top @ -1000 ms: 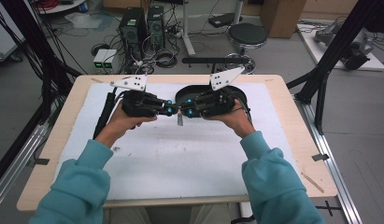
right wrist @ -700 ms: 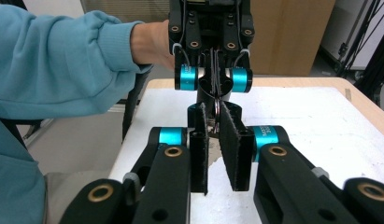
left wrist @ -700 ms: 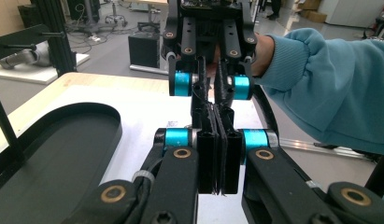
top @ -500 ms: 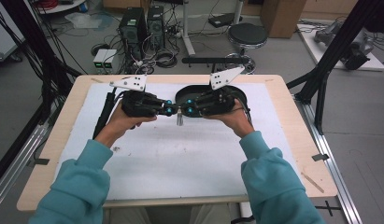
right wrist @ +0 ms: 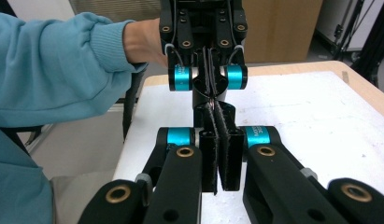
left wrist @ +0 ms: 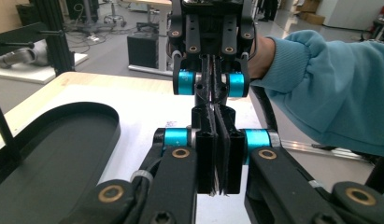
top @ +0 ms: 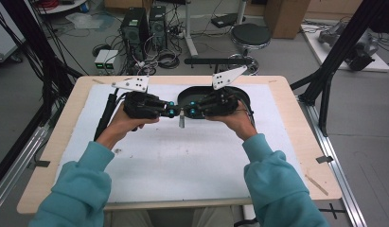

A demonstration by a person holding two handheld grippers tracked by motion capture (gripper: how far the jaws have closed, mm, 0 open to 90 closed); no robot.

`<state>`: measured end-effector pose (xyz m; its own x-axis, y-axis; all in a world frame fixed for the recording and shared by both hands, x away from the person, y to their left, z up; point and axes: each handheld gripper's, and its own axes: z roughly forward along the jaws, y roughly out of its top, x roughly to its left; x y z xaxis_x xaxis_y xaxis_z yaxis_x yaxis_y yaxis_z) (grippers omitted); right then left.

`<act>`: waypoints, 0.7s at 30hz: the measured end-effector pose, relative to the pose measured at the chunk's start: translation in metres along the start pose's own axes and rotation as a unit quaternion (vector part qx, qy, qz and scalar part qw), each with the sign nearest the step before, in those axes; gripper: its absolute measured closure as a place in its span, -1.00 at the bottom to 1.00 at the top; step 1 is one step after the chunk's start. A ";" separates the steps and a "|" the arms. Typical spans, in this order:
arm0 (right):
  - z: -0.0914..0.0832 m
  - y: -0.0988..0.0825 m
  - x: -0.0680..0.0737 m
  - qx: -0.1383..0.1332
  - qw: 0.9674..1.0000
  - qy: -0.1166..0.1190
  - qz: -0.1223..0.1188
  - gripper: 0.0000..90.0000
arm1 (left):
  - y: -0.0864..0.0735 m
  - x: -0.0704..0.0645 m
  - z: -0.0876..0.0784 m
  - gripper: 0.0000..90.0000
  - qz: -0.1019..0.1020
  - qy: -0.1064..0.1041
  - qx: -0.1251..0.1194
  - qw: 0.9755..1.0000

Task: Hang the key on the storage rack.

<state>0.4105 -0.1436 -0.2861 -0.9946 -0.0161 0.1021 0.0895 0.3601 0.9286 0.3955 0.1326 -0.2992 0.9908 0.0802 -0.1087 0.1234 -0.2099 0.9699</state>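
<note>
A small grey upright piece point(top: 181, 119) is hanging between the 2 tongs over the white mat point(top: 182, 170) on the desk point(top: 296, 113), just in front of the black oval tray point(top: 239, 92). The left tongs point(top: 174, 112) and the right tongs point(top: 187, 112) are meeting tip to tip. Each pair is pressed together, the right having just finished closing. What each is pinching is too small to tell.

Wooden table point(top: 296, 94) w/ white mat point(top: 182, 161) covering most of top. Black oval tray point(top: 185, 97) lies on mat at far edge, centre. Wood border bare all round.
</note>
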 end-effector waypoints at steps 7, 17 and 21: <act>-0.004 0.000 -0.001 -0.001 1.000 -0.014 0.003 0.99 | -0.010 0.003 -0.004 0.28 0.009 0.024 -0.020 0.999; -0.023 -0.003 -0.007 -0.014 0.998 -0.051 0.019 0.98 | -0.028 -0.002 -0.023 -0.95 -0.003 0.142 0.002 0.990; -0.036 -0.005 -0.011 -0.020 0.997 -0.075 0.025 0.98 | -0.043 -0.009 -0.037 -0.96 -0.001 0.171 -0.013 0.985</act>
<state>0.4229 -0.1792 -0.2792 -0.9852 0.1411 0.0973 0.1382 0.3188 0.9377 0.3796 0.1772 -0.3317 0.9137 0.4048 -0.0355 0.1200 -0.1853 0.9753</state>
